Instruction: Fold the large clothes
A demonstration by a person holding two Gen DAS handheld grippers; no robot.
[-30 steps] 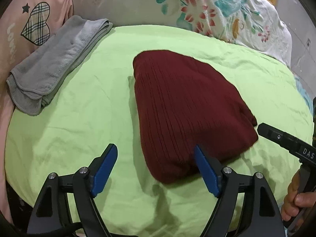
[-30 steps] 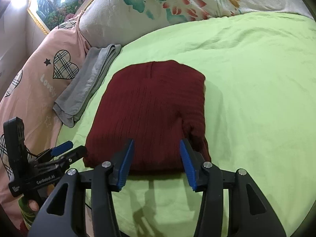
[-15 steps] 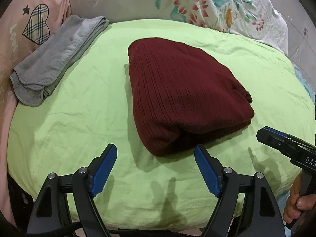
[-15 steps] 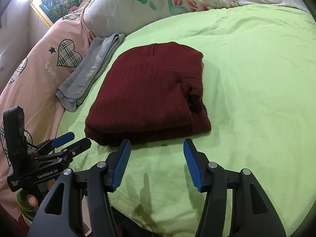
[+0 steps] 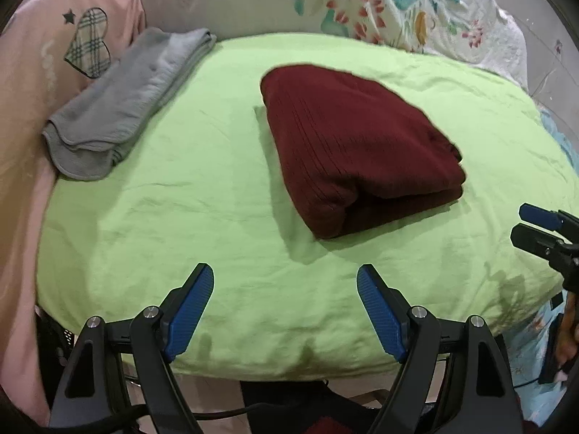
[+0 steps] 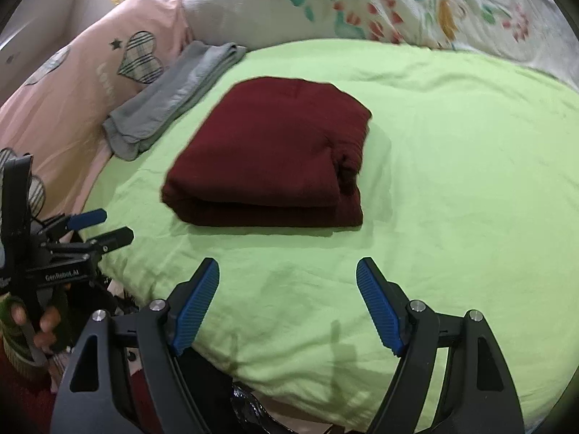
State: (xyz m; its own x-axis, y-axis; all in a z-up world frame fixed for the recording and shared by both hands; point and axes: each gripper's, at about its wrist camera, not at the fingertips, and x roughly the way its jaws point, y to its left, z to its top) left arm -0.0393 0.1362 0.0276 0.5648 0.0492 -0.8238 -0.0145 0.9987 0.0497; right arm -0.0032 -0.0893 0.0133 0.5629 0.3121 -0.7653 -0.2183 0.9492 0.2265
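Folded dark-red ribbed knit sweater [image 5: 358,144] lies mid-frame on the lime-green bed sheet [image 5: 188,199], long axis running to the upper left. We judge both the left gripper [image 5: 285,311] and right gripper [image 6: 287,303] clear of it, jaws spread and empty. Its underside folds are hidden.
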